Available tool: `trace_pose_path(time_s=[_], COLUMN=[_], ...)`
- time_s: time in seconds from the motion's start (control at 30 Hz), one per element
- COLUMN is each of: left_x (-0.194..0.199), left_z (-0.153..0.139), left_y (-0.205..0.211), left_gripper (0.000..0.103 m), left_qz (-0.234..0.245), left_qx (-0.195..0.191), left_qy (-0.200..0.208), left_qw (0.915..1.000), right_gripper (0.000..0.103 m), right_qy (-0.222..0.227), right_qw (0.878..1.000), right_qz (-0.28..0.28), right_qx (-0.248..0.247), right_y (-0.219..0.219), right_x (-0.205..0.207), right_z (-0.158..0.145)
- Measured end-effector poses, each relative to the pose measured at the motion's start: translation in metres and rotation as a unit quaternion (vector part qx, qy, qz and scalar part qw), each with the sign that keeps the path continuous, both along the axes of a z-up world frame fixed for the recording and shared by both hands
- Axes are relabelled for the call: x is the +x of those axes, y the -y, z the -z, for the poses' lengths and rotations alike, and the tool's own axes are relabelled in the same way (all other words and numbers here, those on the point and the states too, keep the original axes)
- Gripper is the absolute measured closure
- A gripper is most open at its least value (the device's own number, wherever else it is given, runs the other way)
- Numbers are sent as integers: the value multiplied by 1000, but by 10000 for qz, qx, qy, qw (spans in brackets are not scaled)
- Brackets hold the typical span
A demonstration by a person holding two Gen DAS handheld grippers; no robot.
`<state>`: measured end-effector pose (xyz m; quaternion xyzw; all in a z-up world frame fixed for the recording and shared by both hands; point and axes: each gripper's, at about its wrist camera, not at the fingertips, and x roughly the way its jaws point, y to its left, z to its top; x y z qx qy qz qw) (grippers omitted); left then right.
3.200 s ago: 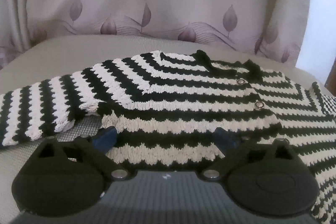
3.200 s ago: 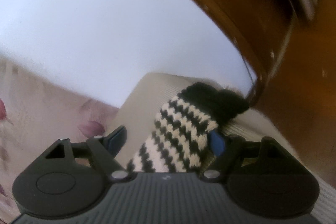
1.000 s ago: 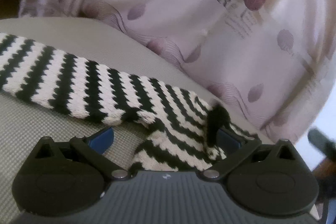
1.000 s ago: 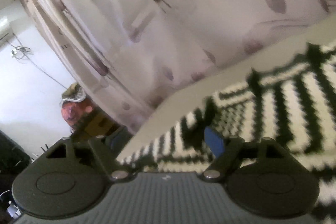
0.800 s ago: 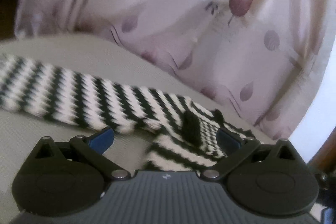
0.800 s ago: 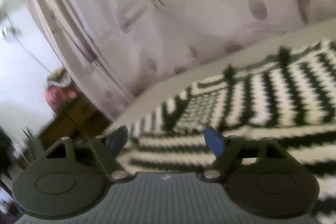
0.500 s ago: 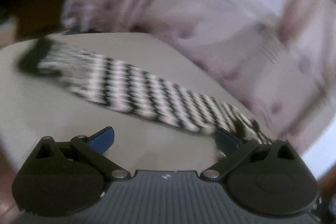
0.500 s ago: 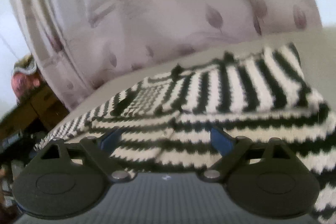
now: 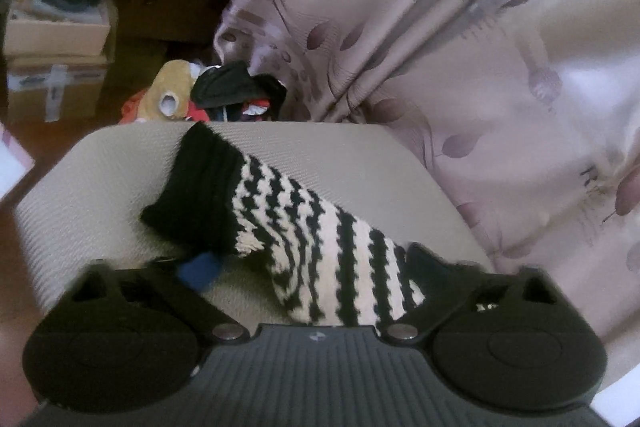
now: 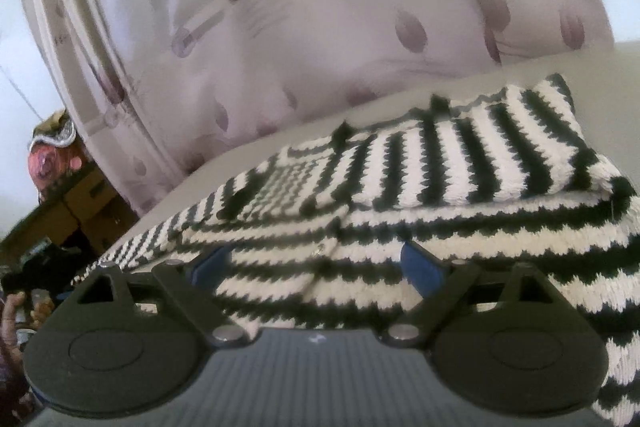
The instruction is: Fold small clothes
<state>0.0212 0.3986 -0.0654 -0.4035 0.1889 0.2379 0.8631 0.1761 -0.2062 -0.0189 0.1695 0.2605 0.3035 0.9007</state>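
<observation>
Step in hand, as judged: taking the left sleeve to fold it in over the body. The black-and-white striped knitted sweater lies flat on the grey woven cushion; its right sleeve is already laid across the chest.

To do well: pinch the striped left sleeve close behind its solid black ribbed cuff, both knit layers together, so the cuff does not flop when lifted. Lift only enough to clear the cushion, carry it inward in one arc and lay it parallel to the folded sleeve. Loose knit stretches, so drag is likely to pull the body askew (the right side could pin it).

Left gripper: pitched down toward the cushion corner, jaws closing, sleeve running between the fingers; one blue pad sits just under the cuff edge. Whether the pads press the knit yet cannot be told.

Right gripper: jaws spread wide, low over the sweater's hem area, nothing pinched. Patterned pale pink curtain behind.
</observation>
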Motion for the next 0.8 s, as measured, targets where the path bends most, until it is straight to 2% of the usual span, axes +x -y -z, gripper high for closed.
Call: trace_pose_path(time_s=[0.03, 0.07, 0.1, 0.17, 0.27, 0.37, 0.5, 0.6, 0.7, 0.8], left_x=[9, 18, 19, 26, 39, 64, 106, 142, 174, 207], left_z=[4, 9, 12, 0, -36, -83, -144, -172, -181, -176], left_y=[-6, -13, -15, -9, 15, 54, 125, 187, 250, 314], left_gripper=[100, 96, 96, 96, 97, 97, 97, 97, 97, 97], left_qz=[58, 103, 24, -99, 61, 513, 1300, 1895, 2424, 2932], left_qx=[-106, -280, -307, 107, 485, 878, 1241, 1285, 1275, 1378], left_qy=[-148, -328, -240, -361, -78, 295, 785, 932, 942, 878], left_qw=[9998, 9990, 9992, 9992, 9988, 9944, 9806, 9690, 9571, 9420], right_gripper=[11, 11, 11, 11, 11, 11, 11, 11, 11, 11], right_qy=[-41, -66, -90, -145, -192, -161, -96, -37, 9, 35], right_qw=[10000, 9999, 9997, 9990, 9969, 9937, 9933, 9936, 9928, 9907], right_qz=[35, 70, 93, 165, 394, 556, 576, 555, 588, 651], right_qx=[75, 139, 211, 384, 657, 959, 993, 980, 1047, 1196], right_y=[2, 5, 7, 13, 26, 41, 52, 57, 68, 80], right_x=[1, 2, 3, 5, 5, 3, -2, -6, -9, -10], right_z=[1, 1, 2, 4, 2, -1, -5, -4, -3, -2])
